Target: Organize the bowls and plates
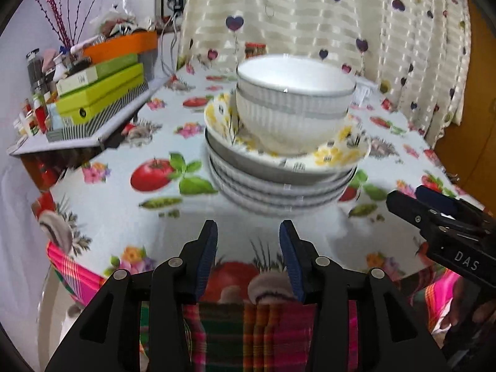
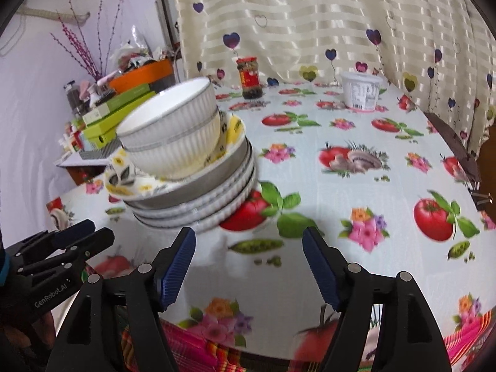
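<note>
A white ribbed bowl (image 1: 294, 105) sits on a yellow-flowered plate (image 1: 338, 152), on top of a stack of grey-rimmed ribbed plates (image 1: 279, 189) on the table. The stack also shows in the right wrist view, with the bowl (image 2: 173, 130) above the plates (image 2: 201, 201). My left gripper (image 1: 248, 248) is open and empty, just short of the stack near the table's front edge. My right gripper (image 2: 249, 257) is open and empty, to the right of the stack; it also shows in the left wrist view (image 1: 412, 200).
A fruit-print tablecloth (image 2: 341, 186) covers the table. A sauce jar (image 2: 249, 77) and a white tub (image 2: 361, 91) stand at the back by the heart curtain. Green boxes (image 1: 102, 93) and an orange basin sit on a side shelf at left.
</note>
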